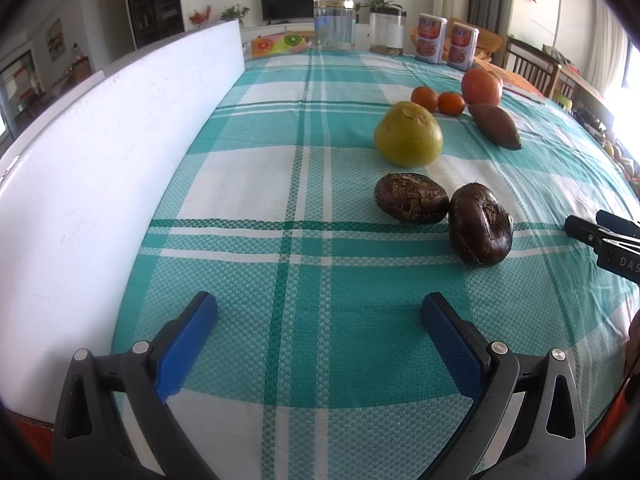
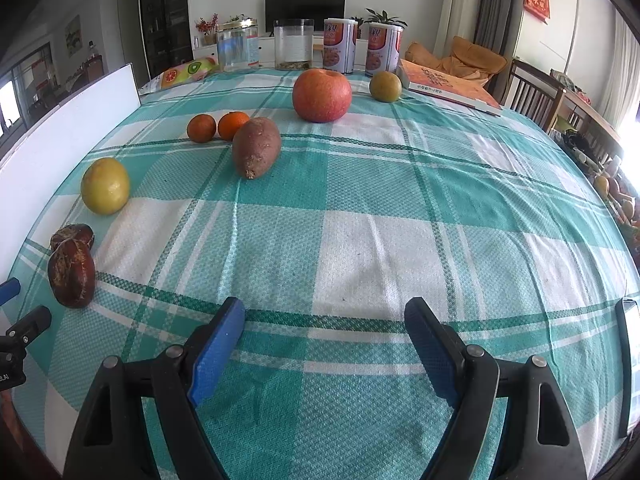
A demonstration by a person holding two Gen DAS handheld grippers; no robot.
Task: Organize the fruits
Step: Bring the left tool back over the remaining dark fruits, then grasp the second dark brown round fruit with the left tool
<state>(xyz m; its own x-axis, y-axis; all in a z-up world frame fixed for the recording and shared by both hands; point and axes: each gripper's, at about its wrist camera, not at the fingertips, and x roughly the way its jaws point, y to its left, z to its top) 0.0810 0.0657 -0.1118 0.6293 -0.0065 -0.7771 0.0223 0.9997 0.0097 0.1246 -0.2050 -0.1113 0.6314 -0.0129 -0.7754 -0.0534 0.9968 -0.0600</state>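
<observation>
Left gripper: blue pads spread wide, nothing between them, low over the checked tablecloth as I watched.
Right gripper: jaws stood just as wide apart, empty, over bare cloth.
Dark fruits: two brown, rough-skinned ones, the near one touching the far one, lay just ahead and right of my left claw; flaky patches showed on both skins.
Yellow fruit: round, yellow-green, scuffed on top, sat beyond the dark pair.
Tangerines: two small orange ones, and, sat side by side, the right one just behind the sweet potato.
Sweet potato: reddish-brown, tapered end toward me.
Apple: large, red, stem dimple up, stood farther back.
Small fruit: greenish-brown, lay near the book.
Left edge: white board stood upright along the table's side, near my left claw.
Far edge: jars and cans lined the back.
Open room: I had wide bare cloth ahead of the right claw.
</observation>
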